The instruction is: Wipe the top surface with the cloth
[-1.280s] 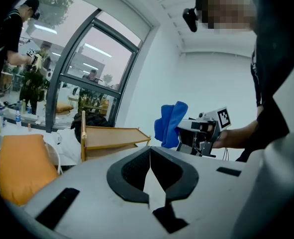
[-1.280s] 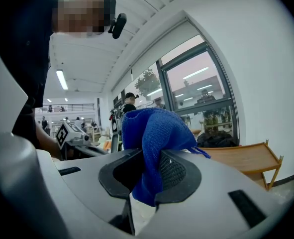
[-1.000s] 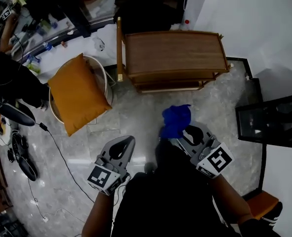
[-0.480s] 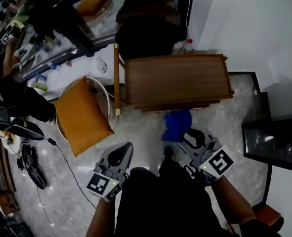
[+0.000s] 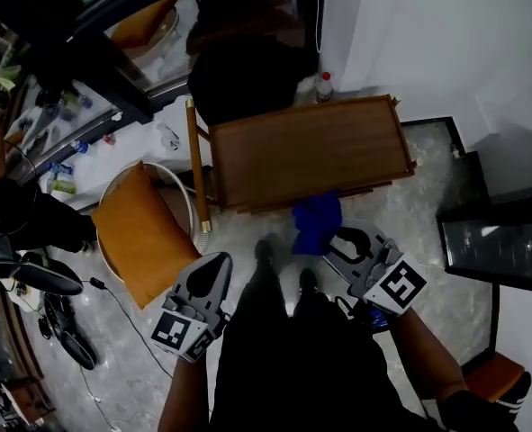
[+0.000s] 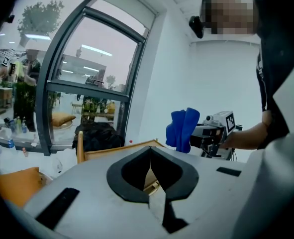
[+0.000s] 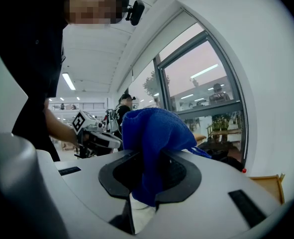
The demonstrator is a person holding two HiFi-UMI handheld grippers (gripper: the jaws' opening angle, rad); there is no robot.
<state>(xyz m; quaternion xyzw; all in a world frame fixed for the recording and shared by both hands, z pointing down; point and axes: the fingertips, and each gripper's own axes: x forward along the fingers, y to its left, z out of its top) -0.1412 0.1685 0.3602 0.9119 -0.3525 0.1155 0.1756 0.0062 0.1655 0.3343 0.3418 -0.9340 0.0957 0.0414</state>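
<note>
Wiping looks not yet begun: the right tool [image 5: 336,243] is clamped on the bunched blue cloth [image 5: 317,221] near the front edge of the brown wooden worktop [image 5: 302,151], whose whole top remains to wipe, while the left tool [image 5: 217,264] hangs closed and empty.

**Three Cameras Around One Table**

From the head we look steeply down on the wooden table [image 5: 306,151], with the left gripper [image 5: 219,264] and the right gripper [image 5: 336,238] low in the frame. Each gripper camera sits close behind its own jaws and looks along them — each one also sees the other gripper. The blue cloth [image 5: 317,221] appears in all three views.
</note>
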